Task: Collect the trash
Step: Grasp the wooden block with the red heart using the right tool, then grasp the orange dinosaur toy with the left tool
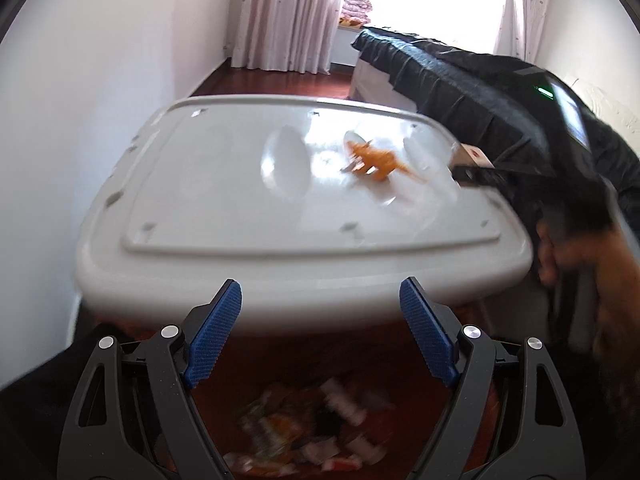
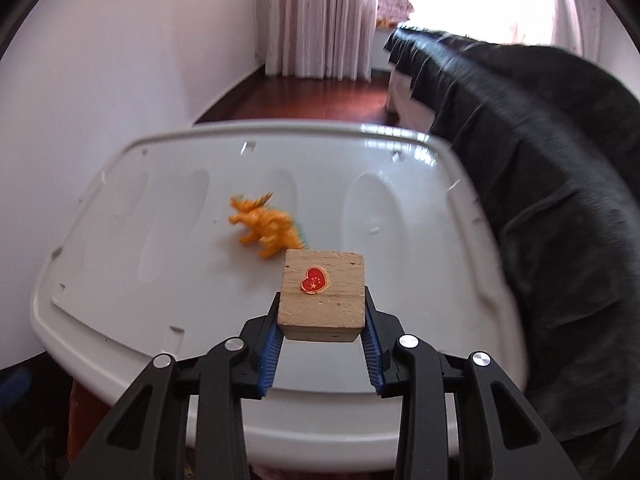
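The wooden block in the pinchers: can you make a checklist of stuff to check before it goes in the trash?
1. Block gripped: ok. The right gripper has a pad on each side of it.
2. Block clear of the white lid: it looks lifted, but cannot tell for sure.
3. Toy dinosaur out of the way: ok. It stands on the lid just behind the block, not touching it.
4. Left gripper free: ok. It is open with nothing between its pads.
5. Place to drop it: ok. A bin of trash shows below the left gripper.
6. Sharp view: not ok. Both pictures are blurred.
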